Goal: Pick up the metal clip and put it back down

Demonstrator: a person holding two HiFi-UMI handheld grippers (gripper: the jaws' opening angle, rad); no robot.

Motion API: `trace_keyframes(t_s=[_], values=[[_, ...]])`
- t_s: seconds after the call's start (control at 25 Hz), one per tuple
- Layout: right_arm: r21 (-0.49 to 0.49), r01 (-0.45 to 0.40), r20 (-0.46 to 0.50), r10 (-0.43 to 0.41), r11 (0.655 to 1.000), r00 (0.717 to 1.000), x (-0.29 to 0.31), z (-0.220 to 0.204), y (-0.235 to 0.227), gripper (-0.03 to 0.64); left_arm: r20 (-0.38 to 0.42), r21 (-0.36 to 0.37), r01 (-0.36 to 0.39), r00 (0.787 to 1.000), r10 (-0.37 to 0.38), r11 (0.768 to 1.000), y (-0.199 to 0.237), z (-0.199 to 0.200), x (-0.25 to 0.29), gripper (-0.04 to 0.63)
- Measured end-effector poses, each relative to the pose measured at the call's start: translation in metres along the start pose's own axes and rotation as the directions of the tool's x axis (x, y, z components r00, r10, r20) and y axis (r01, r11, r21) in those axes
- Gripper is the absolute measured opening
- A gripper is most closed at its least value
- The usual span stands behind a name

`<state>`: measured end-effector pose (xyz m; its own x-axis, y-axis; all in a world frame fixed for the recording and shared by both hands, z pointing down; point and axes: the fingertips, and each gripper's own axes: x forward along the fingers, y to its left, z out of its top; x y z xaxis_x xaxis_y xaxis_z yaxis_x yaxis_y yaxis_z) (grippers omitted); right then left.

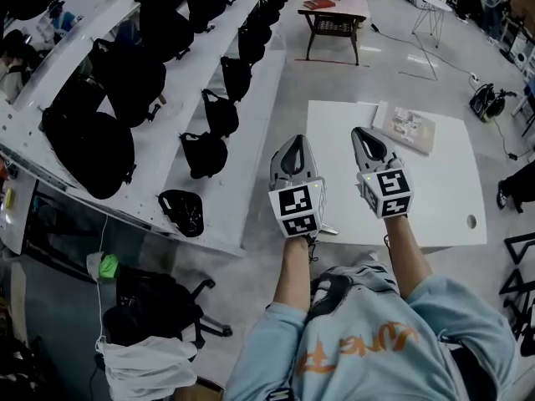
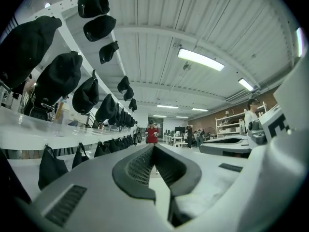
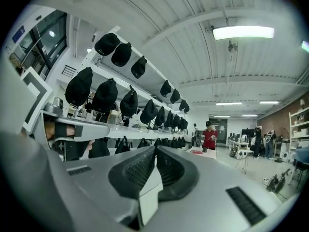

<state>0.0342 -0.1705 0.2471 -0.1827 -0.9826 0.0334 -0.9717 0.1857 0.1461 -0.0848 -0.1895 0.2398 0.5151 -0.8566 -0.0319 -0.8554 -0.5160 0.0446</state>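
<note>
Both grippers are held side by side above the near edge of the white table [image 1: 435, 199], pointing level into the room. My left gripper [image 1: 294, 144] is shut, and in its own view the left gripper [image 2: 154, 148] has its pads meeting at the tip with nothing between them. My right gripper [image 1: 363, 133] is likewise shut and empty, as the right gripper [image 3: 155, 149] shows in its own view. A small shiny piece, possibly the metal clip [image 1: 328, 230], lies at the table's near edge just below the left gripper.
A flat clear packet [image 1: 405, 129] lies at the table's far side. A round hole [image 1: 471, 221] sits near its right edge. White shelves [image 1: 175, 132] with several black bags run along the left. A small dark table [image 1: 334, 19] stands farther off, and people stand far down the room.
</note>
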Motion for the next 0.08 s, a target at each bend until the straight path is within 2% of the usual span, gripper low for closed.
trace_keyframes(t_s=[0.08], values=[[0.002, 0.001, 0.002, -0.001, 1.0, 1.0, -0.0008, 0.0004, 0.004, 0.034, -0.002, 0.005, 0.003, 1.0, -0.003, 1.0, 0.003, -0.001, -0.0037, 0.009]])
